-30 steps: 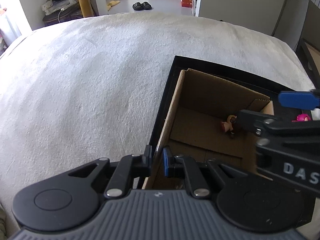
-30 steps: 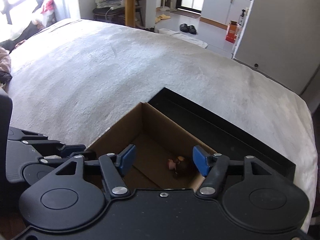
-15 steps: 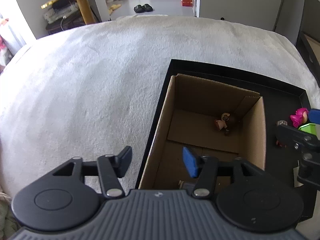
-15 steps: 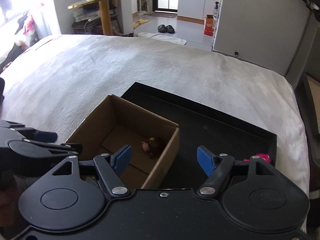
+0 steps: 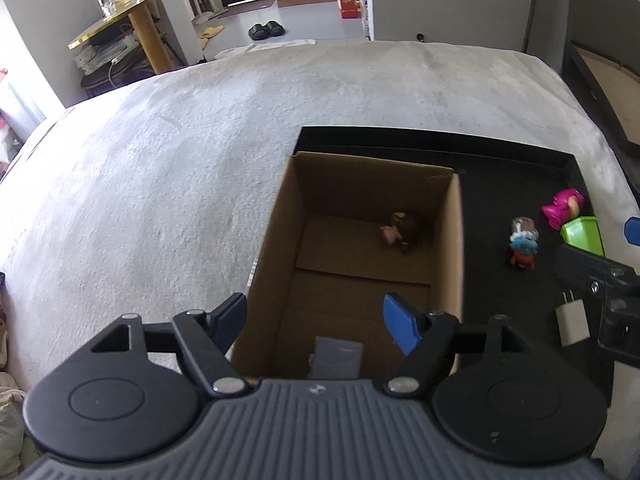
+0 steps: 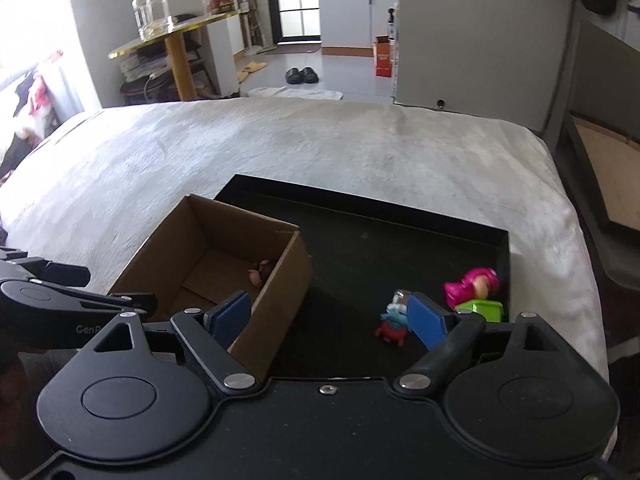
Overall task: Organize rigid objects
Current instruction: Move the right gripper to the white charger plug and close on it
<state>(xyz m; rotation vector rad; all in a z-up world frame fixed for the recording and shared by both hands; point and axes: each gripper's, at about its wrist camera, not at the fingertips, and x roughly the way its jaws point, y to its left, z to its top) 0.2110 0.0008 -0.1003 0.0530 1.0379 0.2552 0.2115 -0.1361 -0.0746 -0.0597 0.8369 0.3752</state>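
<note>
Left wrist view: the left hand-held gripper (image 5: 316,322) hangs over the near end of the cardboard box (image 5: 450,248), its blue-padded jaws spread wide after just opening, with nothing between them. The box is plain brown corrugated card, open-topped and rectangular, standing on a flat black tray (image 5: 492,168) that lies on a pale, nubbly bed cover (image 5: 160,168). Inside the box a small brown figurine (image 5: 402,230) lies near the far right corner, and a flat greyish item (image 5: 338,358) lies at the near end. On the tray right of the box sit a blue-and-red toy figure (image 5: 522,242), a glossy pink toy (image 5: 564,208), a bright green block (image 5: 582,234) and a white plug adapter (image 5: 572,322).

Right wrist view: the right hand-held gripper (image 6: 328,318) is likewise spread, its jaws having just opened, holding nothing. Its left pad sits in front of the box's near right corner; its right pad overlaps the blue-and-red figure in the picture, and whether they touch I cannot tell.
</note>
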